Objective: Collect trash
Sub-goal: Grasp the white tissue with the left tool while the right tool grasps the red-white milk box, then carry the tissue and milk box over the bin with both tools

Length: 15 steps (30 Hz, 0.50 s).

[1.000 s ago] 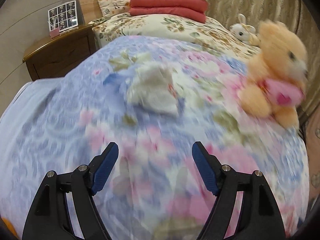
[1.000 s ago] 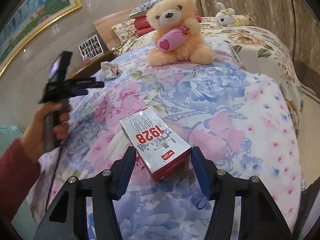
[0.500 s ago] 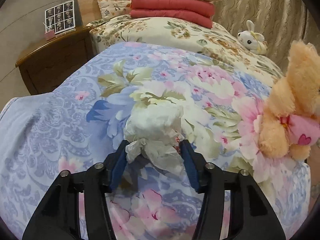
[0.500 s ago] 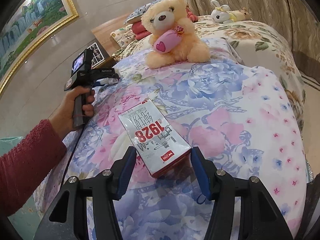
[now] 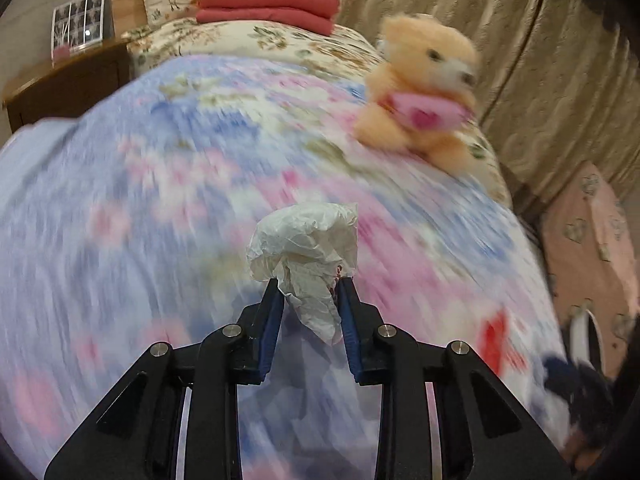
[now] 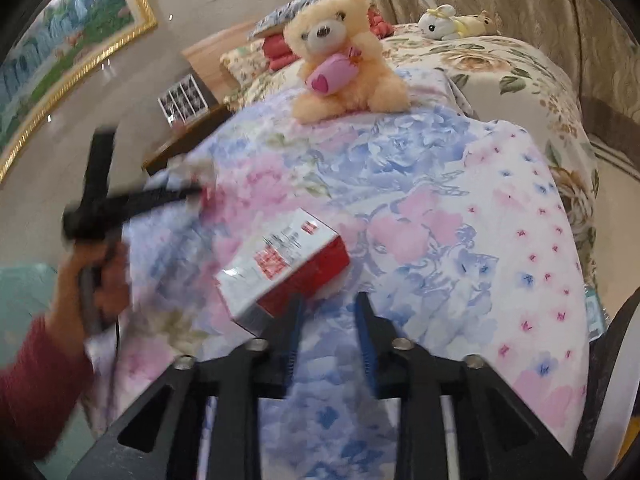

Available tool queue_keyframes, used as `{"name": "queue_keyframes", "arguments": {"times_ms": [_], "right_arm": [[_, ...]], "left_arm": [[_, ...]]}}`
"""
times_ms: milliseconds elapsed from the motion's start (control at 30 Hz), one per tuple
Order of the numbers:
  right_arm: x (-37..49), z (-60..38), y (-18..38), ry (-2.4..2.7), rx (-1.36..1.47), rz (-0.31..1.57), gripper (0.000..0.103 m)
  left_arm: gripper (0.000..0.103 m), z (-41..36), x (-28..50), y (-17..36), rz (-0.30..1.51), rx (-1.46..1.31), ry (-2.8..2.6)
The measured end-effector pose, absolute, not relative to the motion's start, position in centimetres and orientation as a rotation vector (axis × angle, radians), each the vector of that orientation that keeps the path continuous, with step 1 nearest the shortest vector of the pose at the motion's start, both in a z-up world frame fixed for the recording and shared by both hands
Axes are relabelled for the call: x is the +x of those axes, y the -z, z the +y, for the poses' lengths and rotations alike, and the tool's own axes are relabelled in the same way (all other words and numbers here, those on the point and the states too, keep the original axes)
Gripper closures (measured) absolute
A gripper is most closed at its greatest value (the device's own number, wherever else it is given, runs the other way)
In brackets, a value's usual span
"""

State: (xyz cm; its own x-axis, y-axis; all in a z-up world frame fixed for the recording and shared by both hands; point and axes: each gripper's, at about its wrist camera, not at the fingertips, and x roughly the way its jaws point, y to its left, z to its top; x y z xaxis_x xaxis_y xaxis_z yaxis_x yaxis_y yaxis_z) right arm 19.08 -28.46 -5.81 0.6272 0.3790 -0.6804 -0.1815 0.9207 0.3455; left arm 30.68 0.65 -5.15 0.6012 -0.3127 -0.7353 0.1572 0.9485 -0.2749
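Note:
My left gripper (image 5: pixel 308 284) is shut on a crumpled white tissue (image 5: pixel 308 240), whose top bulges out above the blue pads, over the floral bedspread (image 5: pixel 160 200). In the right wrist view that gripper (image 6: pixel 196 192) is a blur at the left, held by a hand (image 6: pixel 96 272) in a red sleeve. A red and white carton (image 6: pixel 280 264) lies skewed on the bedspread (image 6: pixel 460 240). Its near corner is just left of my right gripper (image 6: pixel 328 300). That gripper stands open at a narrow gap, with only bedding between its fingers.
An orange teddy bear (image 6: pixel 340 60) sits further up the bed, with a white rabbit toy (image 6: pixel 440 20) and stacked red blankets (image 5: pixel 268 8) near the headboard. A wooden nightstand (image 5: pixel 68 80) stands at the left. A pink heart-patterned box (image 5: pixel 588 240) stands beside the bed on the right.
My left gripper came up around the tissue, closed on it and swung away to the right with it. The right jaws have narrowed and the carton, once between them, now lies turned at their left.

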Motion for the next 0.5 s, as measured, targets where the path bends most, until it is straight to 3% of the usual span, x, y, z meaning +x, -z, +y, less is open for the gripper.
{"name": "queue_keyframes", "arguments": {"times_ms": [67, 500], "right_arm": [[18.8, -27.9, 5.5, -0.316, 0.302, 0.819, 0.03], [21.7, -21.0, 6.3, -0.151, 0.288, 0.867, 0.032]], "left_arm": [[0.076, 0.3, 28.5, 5.3, 0.888, -0.196, 0.279], [0.076, 1.1, 21.2, 4.7, 0.886, -0.241, 0.267]]}}
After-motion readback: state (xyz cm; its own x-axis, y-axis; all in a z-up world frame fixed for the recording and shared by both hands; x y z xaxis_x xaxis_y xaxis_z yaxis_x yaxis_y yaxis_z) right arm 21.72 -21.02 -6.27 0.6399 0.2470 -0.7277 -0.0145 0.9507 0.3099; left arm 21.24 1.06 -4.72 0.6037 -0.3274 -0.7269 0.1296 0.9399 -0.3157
